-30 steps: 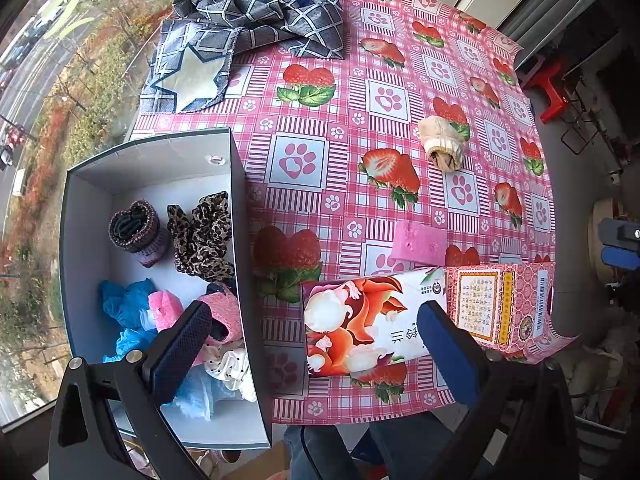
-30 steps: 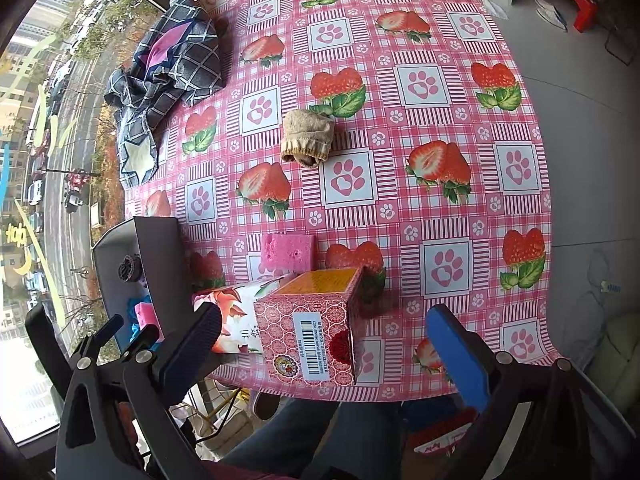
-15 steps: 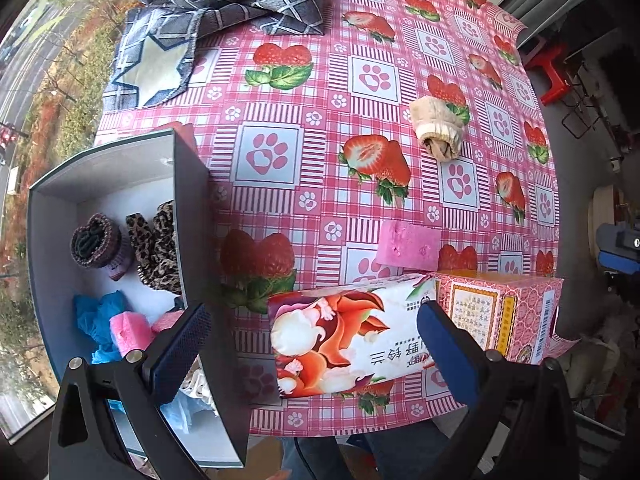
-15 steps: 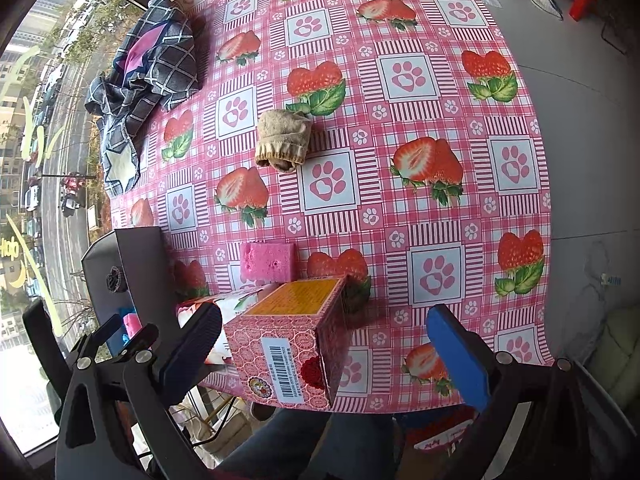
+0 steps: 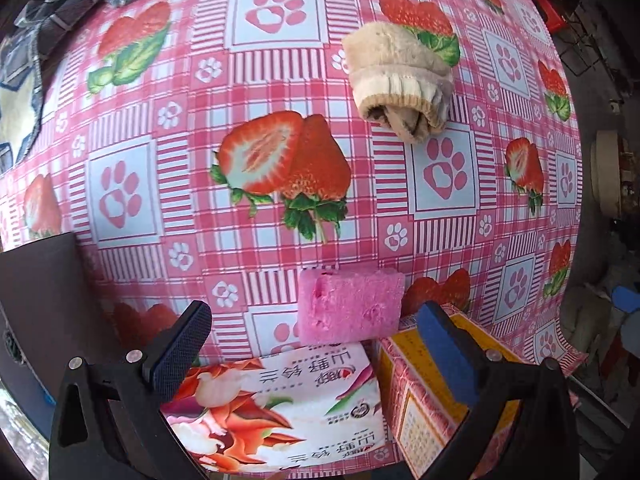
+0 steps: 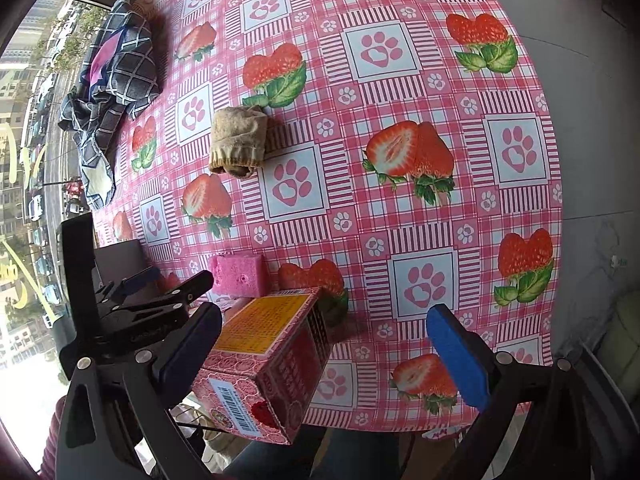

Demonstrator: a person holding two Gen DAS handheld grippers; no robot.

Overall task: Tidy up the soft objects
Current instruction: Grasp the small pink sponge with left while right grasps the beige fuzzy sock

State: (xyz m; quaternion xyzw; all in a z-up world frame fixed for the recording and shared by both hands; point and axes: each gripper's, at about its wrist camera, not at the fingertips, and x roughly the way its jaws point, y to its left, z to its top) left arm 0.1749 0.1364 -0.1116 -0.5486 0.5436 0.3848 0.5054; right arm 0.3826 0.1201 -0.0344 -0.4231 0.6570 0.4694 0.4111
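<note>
A pink sponge lies on the strawberry tablecloth, just ahead of my open, empty left gripper, between its fingers' line. It also shows in the right wrist view. A rolled beige sock lies farther back; the right wrist view shows it too. My right gripper is open and empty near the table's front edge. The left gripper is seen from it at the left.
A tissue pack and a pink carton stand at the front edge under the grippers. A dark storage box wall is at the left. A plaid cloth lies at the far left corner.
My left gripper has moved right and forward from above the storage box to the pink sponge. My right gripper has drifted slightly forward. Both stay open.
</note>
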